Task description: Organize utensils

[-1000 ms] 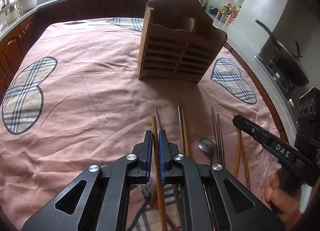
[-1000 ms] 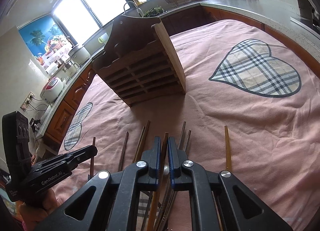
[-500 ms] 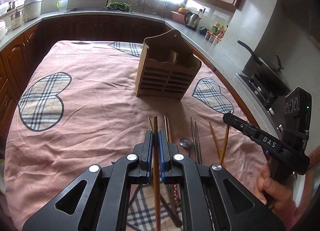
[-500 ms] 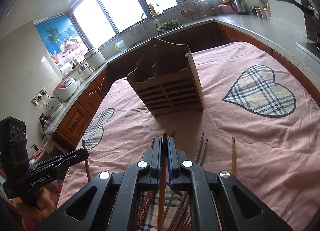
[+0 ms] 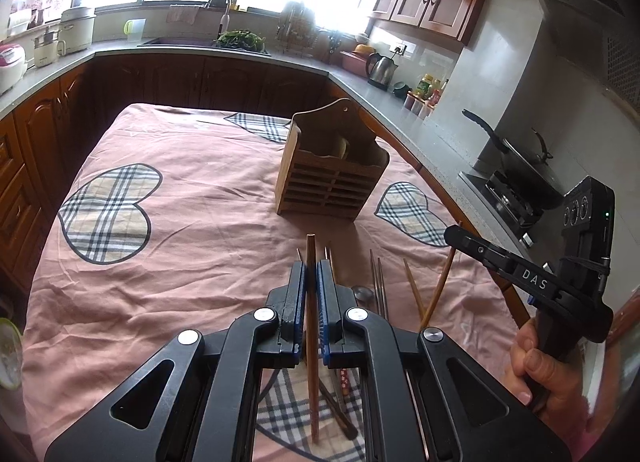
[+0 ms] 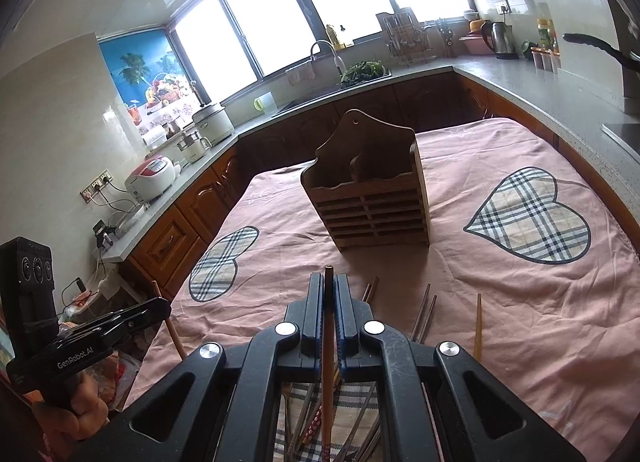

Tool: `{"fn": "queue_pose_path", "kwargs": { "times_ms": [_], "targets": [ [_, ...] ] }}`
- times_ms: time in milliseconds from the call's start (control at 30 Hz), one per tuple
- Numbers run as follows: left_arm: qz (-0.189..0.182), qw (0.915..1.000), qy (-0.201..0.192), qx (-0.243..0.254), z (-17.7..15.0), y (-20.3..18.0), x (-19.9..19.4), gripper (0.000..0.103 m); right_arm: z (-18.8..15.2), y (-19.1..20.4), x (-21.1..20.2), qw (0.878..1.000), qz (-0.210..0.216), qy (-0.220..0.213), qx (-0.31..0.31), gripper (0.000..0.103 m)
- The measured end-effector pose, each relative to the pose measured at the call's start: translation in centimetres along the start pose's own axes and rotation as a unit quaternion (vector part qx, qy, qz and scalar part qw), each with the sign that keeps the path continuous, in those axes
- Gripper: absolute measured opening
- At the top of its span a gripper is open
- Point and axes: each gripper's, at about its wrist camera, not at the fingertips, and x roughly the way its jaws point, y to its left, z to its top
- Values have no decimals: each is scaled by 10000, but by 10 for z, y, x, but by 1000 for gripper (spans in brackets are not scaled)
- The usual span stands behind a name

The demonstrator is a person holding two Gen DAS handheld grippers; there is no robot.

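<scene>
Left gripper (image 5: 311,274) and right gripper (image 6: 329,289) each clench one chopstick; long overhang beyond fingertips could snag the wooden holder (image 5: 330,173) rim.

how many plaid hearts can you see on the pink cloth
4. One heart left of the wooden holder, one to its right, one behind it at the far edge, and one partly hidden under the utensils and left gripper.
</scene>
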Motion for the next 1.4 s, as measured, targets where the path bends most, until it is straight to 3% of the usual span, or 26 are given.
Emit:
{"fn": "queue_pose_path", "kwargs": {
  "times_ms": [367, 600, 1067, 1400],
  "targets": [
    [-84, 9986, -523, 0, 13, -3, -21, 5, 10, 8, -18, 9996, 50, -256, -142, 5],
    [-123, 9958, -902, -22, 35, -5, -23, 5, 34, 7, -22, 9980, 3, -584, -227, 5],
    [-69, 9824, -1866, 80, 127, -16, -13, 5, 125, 1, -28, 9865, -208, -1579, -385, 5],
    [48, 9715, -2369, 47, 192, -14, 38, 5, 187, -14, 1, 9754, -515, -2091, -471, 5]
  ]
}}
